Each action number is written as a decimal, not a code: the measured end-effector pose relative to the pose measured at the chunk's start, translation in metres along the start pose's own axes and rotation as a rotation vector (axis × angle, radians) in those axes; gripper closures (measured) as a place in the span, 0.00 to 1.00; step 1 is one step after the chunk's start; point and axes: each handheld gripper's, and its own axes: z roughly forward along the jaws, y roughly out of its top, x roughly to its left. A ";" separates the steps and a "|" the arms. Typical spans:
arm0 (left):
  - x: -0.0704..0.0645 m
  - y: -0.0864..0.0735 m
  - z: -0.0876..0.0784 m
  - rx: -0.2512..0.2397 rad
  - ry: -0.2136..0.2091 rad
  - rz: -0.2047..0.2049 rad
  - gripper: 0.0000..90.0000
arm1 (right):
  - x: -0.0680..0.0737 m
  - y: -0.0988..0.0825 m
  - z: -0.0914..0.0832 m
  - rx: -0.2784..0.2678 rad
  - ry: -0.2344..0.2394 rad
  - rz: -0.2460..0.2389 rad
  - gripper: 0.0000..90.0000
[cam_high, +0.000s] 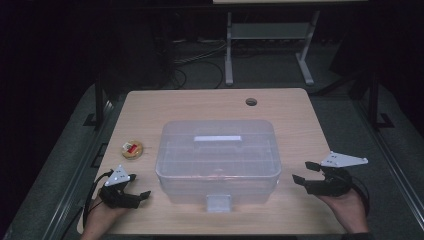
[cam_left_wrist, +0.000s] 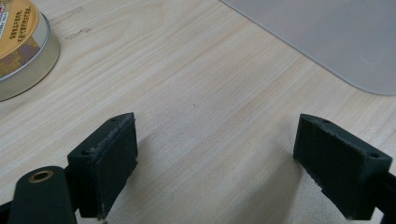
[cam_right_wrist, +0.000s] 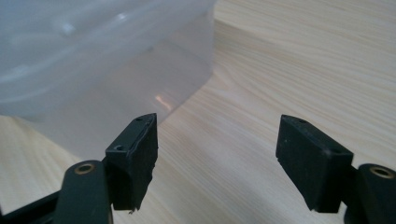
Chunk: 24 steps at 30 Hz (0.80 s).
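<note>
At the bottom left of the high view, the left gripper (cam_high: 141, 186) sits low over the light wooden table (cam_high: 295, 120), held by a hand. Its jaws stand wide apart with only bare wood between them, so it is released; the left gripper view (cam_left_wrist: 215, 158) shows the same. At the bottom right of the high view, the right gripper (cam_high: 304, 171) is also held by a hand, and it points toward the box. In the right gripper view (cam_right_wrist: 217, 161) its jaws are apart and nothing is between them.

In the middle of the frame stands the large clear plastic storage box with a lid (cam_high: 217, 155), between the two grippers and touching neither. A latch hangs on its near side. The small round tin with a yellow and red label (cam_high: 131, 149) lies to the left of the box, just beyond the left gripper. A round cable hole (cam_high: 251, 102) is near the far edge of the table
</note>
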 end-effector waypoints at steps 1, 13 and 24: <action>0.000 0.000 0.000 -0.002 -0.001 -0.002 0.14 | 0.000 0.004 -0.003 -0.011 0.003 -0.008 0.34; 0.000 0.000 0.000 -0.002 0.000 -0.005 0.14 | 0.000 0.028 -0.019 -0.079 0.035 -0.038 0.33; 0.000 0.000 0.000 0.000 -0.001 -0.003 0.14 | -0.001 0.043 -0.027 -0.110 0.049 -0.048 0.32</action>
